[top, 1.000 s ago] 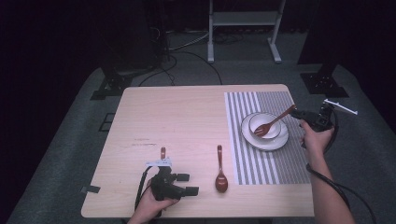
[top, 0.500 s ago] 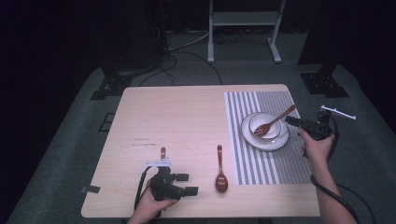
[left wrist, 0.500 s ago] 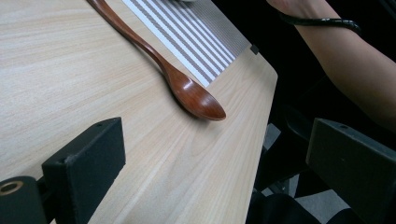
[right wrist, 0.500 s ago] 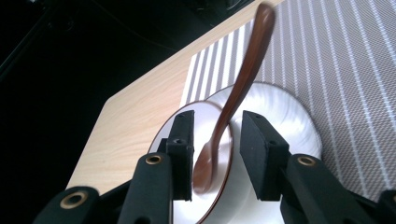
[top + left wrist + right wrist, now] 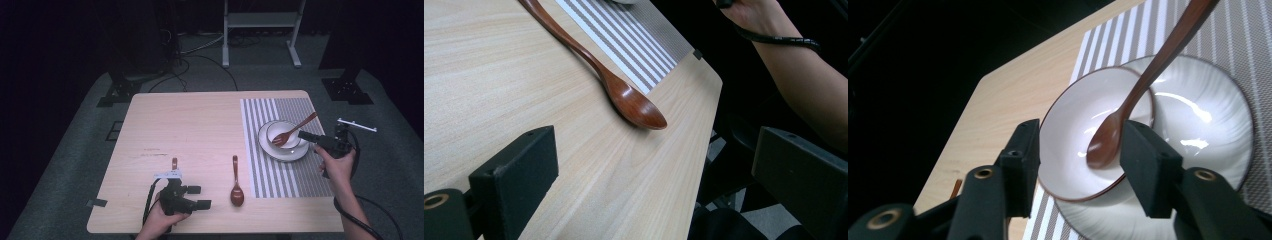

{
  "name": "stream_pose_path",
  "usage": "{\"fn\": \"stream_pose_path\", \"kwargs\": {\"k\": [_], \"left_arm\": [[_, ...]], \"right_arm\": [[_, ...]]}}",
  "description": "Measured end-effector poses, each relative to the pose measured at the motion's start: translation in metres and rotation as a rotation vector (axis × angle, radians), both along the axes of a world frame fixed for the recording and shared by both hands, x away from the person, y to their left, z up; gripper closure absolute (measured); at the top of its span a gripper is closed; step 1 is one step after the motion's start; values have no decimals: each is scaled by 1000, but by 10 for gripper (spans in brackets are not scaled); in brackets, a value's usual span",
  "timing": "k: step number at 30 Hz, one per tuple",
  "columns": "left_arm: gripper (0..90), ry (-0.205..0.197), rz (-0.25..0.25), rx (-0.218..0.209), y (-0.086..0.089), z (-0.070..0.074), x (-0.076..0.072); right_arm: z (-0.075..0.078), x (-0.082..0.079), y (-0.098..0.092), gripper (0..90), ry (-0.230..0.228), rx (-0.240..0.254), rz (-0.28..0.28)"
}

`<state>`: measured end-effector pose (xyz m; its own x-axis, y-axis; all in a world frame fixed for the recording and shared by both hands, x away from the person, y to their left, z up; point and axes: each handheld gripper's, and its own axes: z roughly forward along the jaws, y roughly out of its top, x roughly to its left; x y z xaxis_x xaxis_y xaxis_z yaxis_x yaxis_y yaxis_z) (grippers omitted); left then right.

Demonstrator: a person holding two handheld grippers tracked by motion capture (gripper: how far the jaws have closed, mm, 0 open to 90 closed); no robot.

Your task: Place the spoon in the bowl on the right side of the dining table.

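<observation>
On the striped placemat [image 5: 280,165] at the right side of the wooden table [image 5: 195,130], a small white bowl [image 5: 284,134] stands on a white plate [image 5: 295,152], and a brown wooden spoon [image 5: 296,130] leans inside the bowl with its handle pointing up over the rim; the right gripper [image 5: 306,136] is just beside the bowl, its jaws spread apart and holding nothing. Seen from the right gripper view, the bowl of this spoon [image 5: 1105,145] lies between the two jaws but is not clamped. The left gripper [image 5: 200,197] rests near the front edge, also wide open and empty; a second wooden spoon [image 5: 236,181] lies flat on the table near it, apart from the jaws. I judge the step is to bring this second spoon to the dish; the left jaws should come low over the thin handle, across it, and close gently so the spoon does not slide or turn.
</observation>
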<state>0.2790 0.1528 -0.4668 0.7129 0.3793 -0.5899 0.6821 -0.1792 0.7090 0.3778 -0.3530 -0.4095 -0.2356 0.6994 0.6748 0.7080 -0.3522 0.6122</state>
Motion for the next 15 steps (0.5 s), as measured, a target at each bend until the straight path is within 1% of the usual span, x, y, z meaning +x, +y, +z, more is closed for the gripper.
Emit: {"fn": "stream_pose_path", "kwargs": {"k": [1,2,4,11,14,15], "left_arm": [[33,0,0,0,0,0,0],[33,1,1,0,0,0,0],[33,1,2,-1,0,0,0],[33,1,4,2,1,0,0],[33,1,5,2,2,0,0],[33,-1,4,1,2,0,0]], "right_arm": [[0,0,0,479,0,0,0],[0,-3,3,456,-2,-7,12],[-1,-5,6,439,-4,-12,22],[-3,-12,14,378,-8,-20,46],[-4,-15,15,378,-12,-18,45],[-4,-18,17,378,-19,-25,48]]}}
